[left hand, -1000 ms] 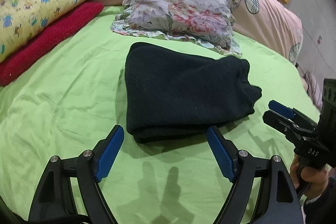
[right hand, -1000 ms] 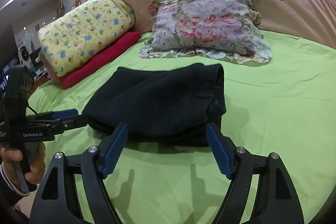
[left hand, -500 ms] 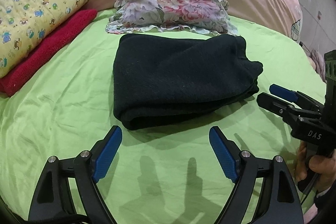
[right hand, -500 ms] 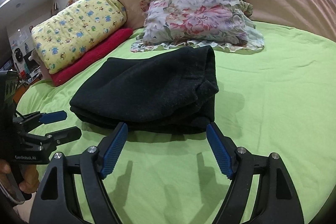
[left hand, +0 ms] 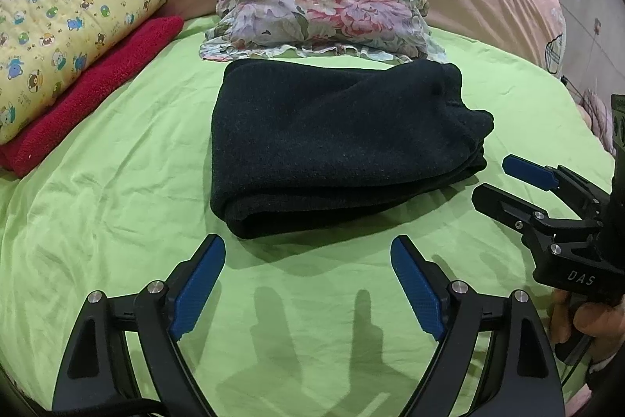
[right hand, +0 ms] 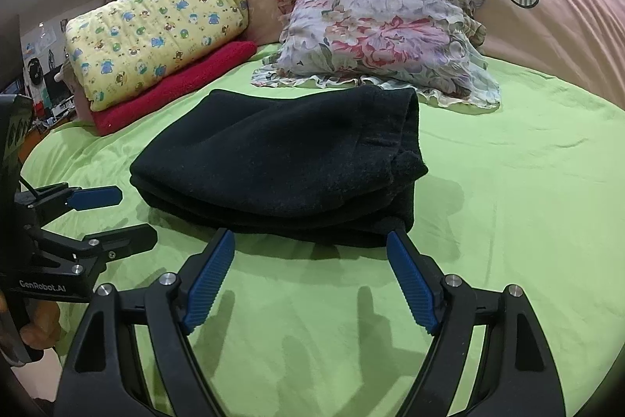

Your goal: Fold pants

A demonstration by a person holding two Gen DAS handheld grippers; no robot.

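We see the black pants point(left hand: 332, 143) folded into a thick stack on the green bed sheet point(left hand: 117, 182), just in front of the flowery pillow point(left hand: 324, 6). Our left gripper point(left hand: 308, 284) is wide open and holds nothing; its blue fingertips point(left hand: 203, 276) sit near the front fold but do not touch it. Our right gripper point(right hand: 310, 276) is wide open too and empty, with its tips right at the near edge of the pants point(right hand: 281, 163); we cannot tell if they touch.

The left view shows white letters "DAS" on the right gripper point(left hand: 504, 182). The right view shows "GenRobot.AI" on the left gripper point(right hand: 113, 217).

A yellow quilt with little bears point(left hand: 66, 26) lies on a red blanket point(left hand: 97, 92). Behind them is a pink cover with checked hearts point(right hand: 547, 6). Only the right view shows a room with shelves point(right hand: 43, 92) far off at the left.
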